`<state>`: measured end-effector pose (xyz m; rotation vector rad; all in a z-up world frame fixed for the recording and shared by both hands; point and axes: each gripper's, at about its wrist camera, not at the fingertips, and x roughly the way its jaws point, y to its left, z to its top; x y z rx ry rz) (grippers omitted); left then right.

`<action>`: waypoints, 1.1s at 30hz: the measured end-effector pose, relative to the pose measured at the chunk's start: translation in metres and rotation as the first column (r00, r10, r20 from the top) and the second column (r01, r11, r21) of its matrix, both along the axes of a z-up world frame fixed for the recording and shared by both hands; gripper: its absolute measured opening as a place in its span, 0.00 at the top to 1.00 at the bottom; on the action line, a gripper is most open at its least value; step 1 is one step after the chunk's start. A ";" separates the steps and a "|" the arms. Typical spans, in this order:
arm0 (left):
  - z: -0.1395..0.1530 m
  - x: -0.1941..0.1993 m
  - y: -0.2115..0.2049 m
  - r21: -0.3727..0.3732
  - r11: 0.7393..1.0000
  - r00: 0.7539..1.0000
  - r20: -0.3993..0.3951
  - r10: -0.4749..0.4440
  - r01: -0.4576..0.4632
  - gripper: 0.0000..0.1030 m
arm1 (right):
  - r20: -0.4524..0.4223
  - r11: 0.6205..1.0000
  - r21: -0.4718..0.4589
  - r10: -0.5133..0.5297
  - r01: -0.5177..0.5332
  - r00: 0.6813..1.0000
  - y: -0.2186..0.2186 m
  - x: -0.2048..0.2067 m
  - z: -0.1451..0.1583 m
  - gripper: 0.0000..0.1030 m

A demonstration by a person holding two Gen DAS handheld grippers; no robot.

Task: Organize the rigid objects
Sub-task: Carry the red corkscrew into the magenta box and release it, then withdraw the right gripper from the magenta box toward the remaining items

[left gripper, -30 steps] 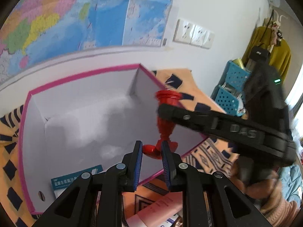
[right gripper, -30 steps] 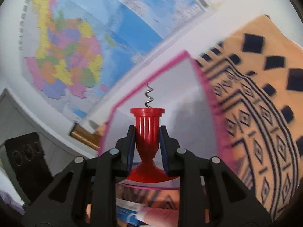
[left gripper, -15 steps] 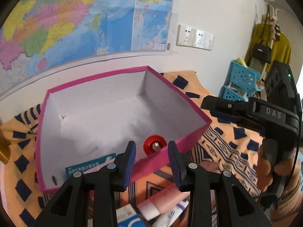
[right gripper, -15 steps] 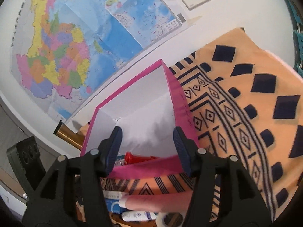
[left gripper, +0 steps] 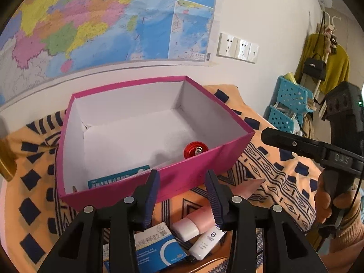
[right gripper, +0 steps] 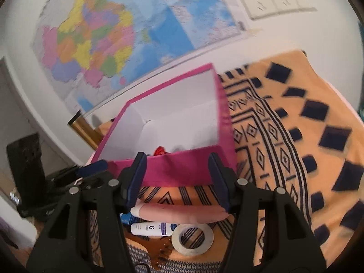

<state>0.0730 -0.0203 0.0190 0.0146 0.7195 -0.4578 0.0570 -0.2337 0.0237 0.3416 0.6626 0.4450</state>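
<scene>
A pink box with a white inside stands on the patterned cloth. A red corkscrew lies inside it near the front right wall, beside a teal medicine box. In the right wrist view only the corkscrew's red tip shows over the pink box's front wall. My left gripper is open and empty in front of the box. My right gripper is open and empty, pulled back from the box; it also shows at the right in the left wrist view.
In front of the box lie a pink tube, a white tube marked 6 and a blue-white medicine box. A tape roll lies beside the tubes. Blue baskets stand off the table's right side.
My right gripper held the red corkscrew over the box, let it go inside and drew back, open. My left gripper opened wider and pulled back from the box.
</scene>
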 end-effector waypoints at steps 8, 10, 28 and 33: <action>-0.010 -0.015 -0.004 -0.014 0.999 0.999 -0.022 -0.032 0.031 0.59 | 0.046 0.991 -0.097 0.093 -0.089 0.995 0.028 0.003 0.009 0.43; -0.015 -0.016 -0.004 -0.017 0.999 0.999 -0.039 -0.029 0.028 0.59 | 0.042 0.983 -0.136 0.127 -0.120 0.991 0.036 0.010 0.009 0.46; -0.024 -0.018 0.004 -0.059 0.998 0.997 -0.075 -0.018 0.014 0.59 | 0.000 0.871 -0.488 0.068 -0.059 0.998 0.063 0.076 -0.007 0.65; -0.025 -0.017 0.002 -0.066 0.998 0.997 -0.077 -0.023 0.018 0.59 | -0.056 0.907 -0.355 0.222 -0.227 0.974 0.066 0.070 0.000 0.65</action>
